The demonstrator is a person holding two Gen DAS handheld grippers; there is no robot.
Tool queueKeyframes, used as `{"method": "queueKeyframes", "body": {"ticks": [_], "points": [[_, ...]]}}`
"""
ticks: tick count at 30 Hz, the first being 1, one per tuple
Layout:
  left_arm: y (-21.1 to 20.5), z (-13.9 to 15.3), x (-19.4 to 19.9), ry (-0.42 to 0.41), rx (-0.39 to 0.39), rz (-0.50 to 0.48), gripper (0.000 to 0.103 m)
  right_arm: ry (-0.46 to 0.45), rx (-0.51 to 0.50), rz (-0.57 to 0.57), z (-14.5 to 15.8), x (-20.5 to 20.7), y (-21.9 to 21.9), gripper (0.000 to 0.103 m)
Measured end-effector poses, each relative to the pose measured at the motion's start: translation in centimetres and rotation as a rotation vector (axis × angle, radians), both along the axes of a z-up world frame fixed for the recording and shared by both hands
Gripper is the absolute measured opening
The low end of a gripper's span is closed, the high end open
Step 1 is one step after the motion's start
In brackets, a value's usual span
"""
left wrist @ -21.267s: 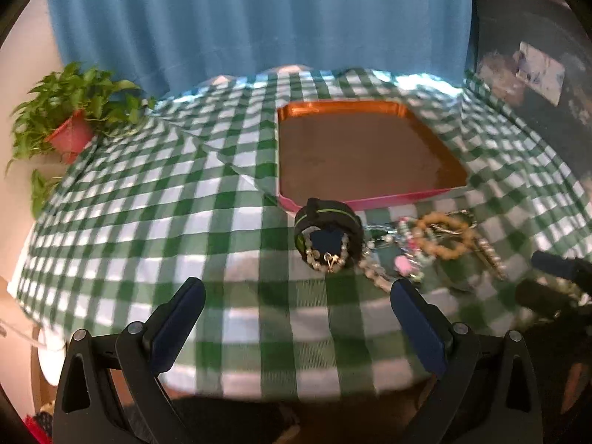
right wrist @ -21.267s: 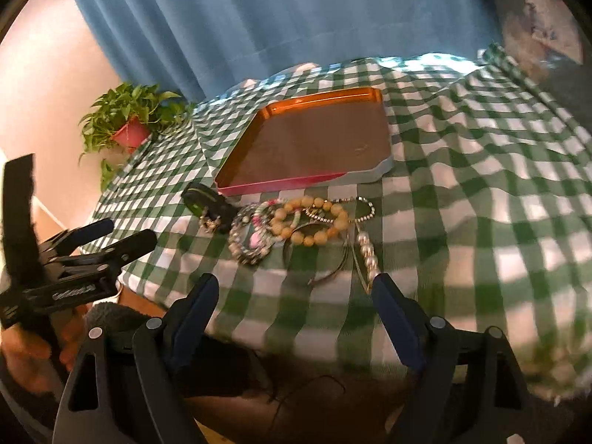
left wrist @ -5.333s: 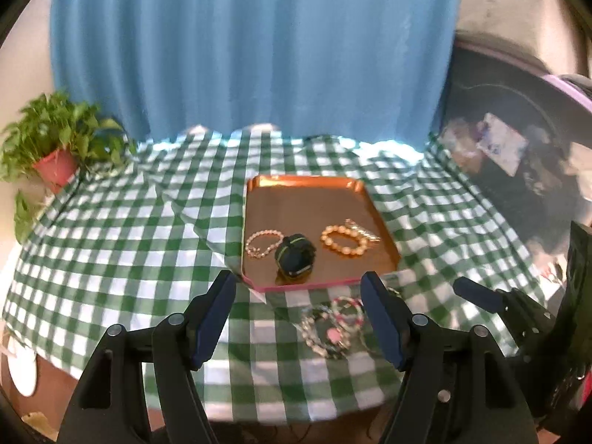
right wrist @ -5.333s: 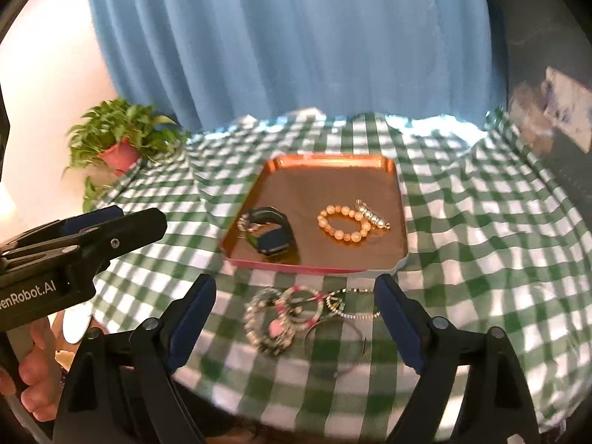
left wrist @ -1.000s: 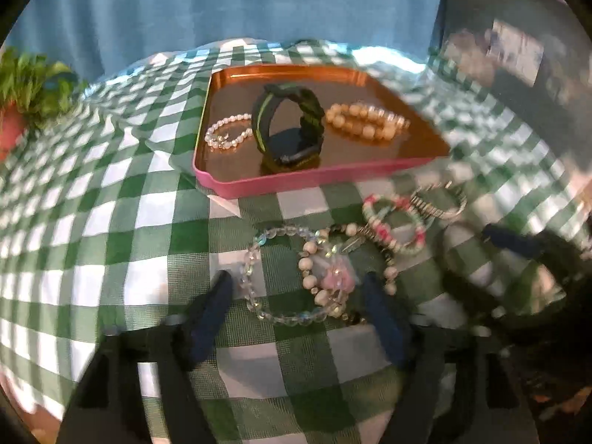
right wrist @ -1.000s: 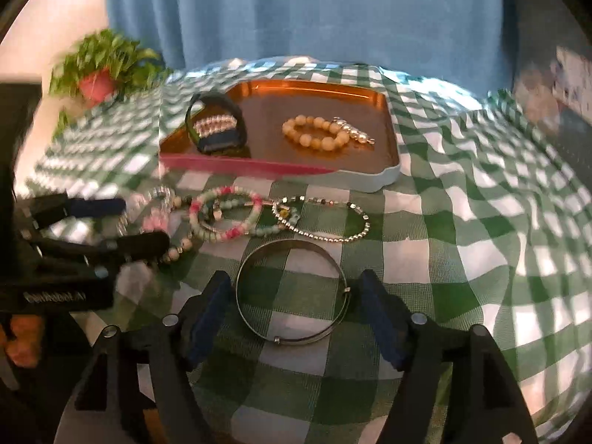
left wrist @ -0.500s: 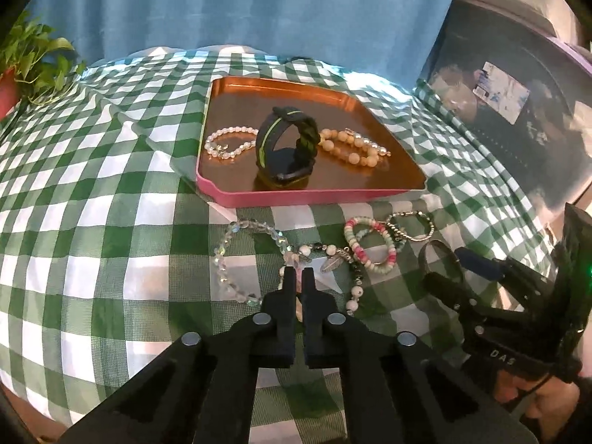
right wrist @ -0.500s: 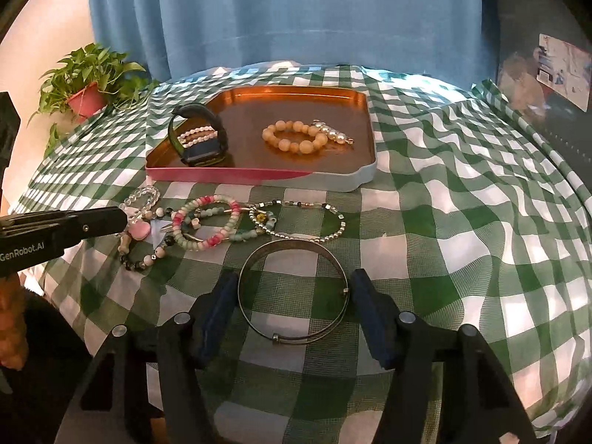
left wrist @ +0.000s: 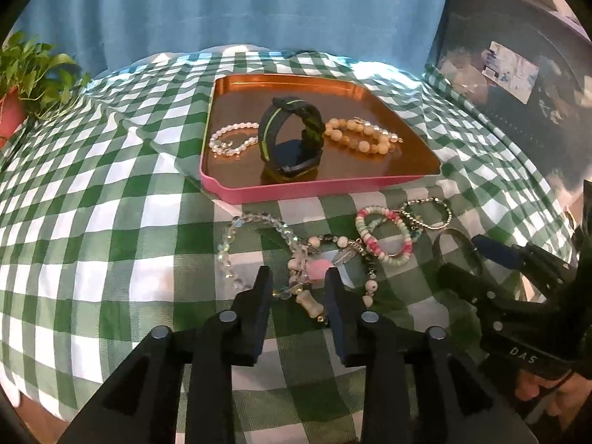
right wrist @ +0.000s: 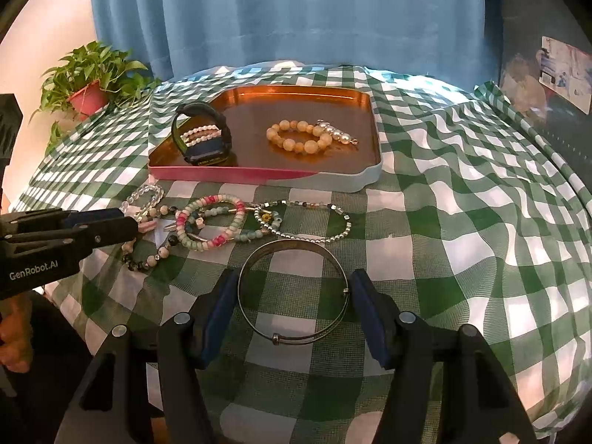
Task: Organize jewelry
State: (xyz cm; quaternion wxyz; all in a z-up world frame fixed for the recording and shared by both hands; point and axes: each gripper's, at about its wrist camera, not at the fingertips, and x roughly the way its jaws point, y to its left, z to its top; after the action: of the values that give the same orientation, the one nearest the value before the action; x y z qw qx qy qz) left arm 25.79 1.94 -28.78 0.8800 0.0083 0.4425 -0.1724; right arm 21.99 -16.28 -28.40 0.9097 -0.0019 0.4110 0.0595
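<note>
Blue curtain (right wrist: 288,18) hangs behind a tabletop (right wrist: 462,222) covered with a green-and-white checked cloth, and a potted plant (right wrist: 88,81) is seen at its far left edge. Beyond the fingers, a copper-coloured tray (left wrist: 388,174) with a pink front wall is set on the cloth; a black watch with a green stripe (left wrist: 292,140) stands upright in it, flanked by a pearl bracelet (left wrist: 233,138) and an amber bead bracelet (left wrist: 355,135).

Loose jewelry is spread between the tray and the fingers. A clear crystal bracelet (left wrist: 229,240) and a mixed bead strand with a pink charm (left wrist: 318,268) lie directly ahead of the left gripper (left wrist: 298,281). Its fingers have just been opening and are narrowly parted, with part of that strand and a bone-shaped bead lying between the tips; no firm pinch can be made out. A pink-and-mint bead bracelet (right wrist: 212,224) and a fine silver bead chain (right wrist: 307,220) lie further to the right.

A plain metal bangle (right wrist: 294,292) lies flat between the fingers of the right gripper (right wrist: 292,292), which are moderately open, the pads close beside its rim; contact cannot be confirmed.

Only the right wrist view shows the tray's pale blue corner and the whole bangle; the left view shows just its edge behind the right gripper and a hand (left wrist: 544,392).
</note>
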Motion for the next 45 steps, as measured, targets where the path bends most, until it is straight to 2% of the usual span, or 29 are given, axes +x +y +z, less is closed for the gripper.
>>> {"method": "queueKeyframes", "body": {"ticks": [3,6,9,15,21,32,39,45], "points": [[-0.3,-0.4,0.3,0.005,0.005,-0.006,0.033,-0.002,-0.038,0.006,-0.2,0.1,0.4,0.06],[0.0,-0.6,0.5,0.029,-0.041,-0.012,0.021,-0.011,-0.067,0.006,-0.3,0.0,1.0,0.061],[0.4,-0.1,0.4,0.01,-0.057,-0.001,0.021,-0.011,-0.069,0.014,-0.3,0.1,0.9,0.059],[1.6,1.2,0.2,0.003,-0.138,0.004,0.021,-0.011,-0.052,0.015,-0.1,0.0,0.7,0.058],[2.1,2.8,-0.7,-0.019,-0.168,0.011,0.021,-0.048,-0.036,-0.006,1.0,-0.7,0.1,0.058],[-0.1,8.5,-2.5,-0.132,-0.113,-0.01,0.021,-0.139,0.007,-0.035,5.6,-2.6,-0.4,0.058],[-0.8,12.1,-2.4,-0.176,-0.095,0.001,0.021,-0.168,0.032,-0.034,8.5,-3.5,-0.7,0.058],[-0.9,14.8,-1.3,-0.229,-0.081,0.007,0.021,-0.187,0.045,-0.018,11.4,-2.4,-0.8,0.058]]}}
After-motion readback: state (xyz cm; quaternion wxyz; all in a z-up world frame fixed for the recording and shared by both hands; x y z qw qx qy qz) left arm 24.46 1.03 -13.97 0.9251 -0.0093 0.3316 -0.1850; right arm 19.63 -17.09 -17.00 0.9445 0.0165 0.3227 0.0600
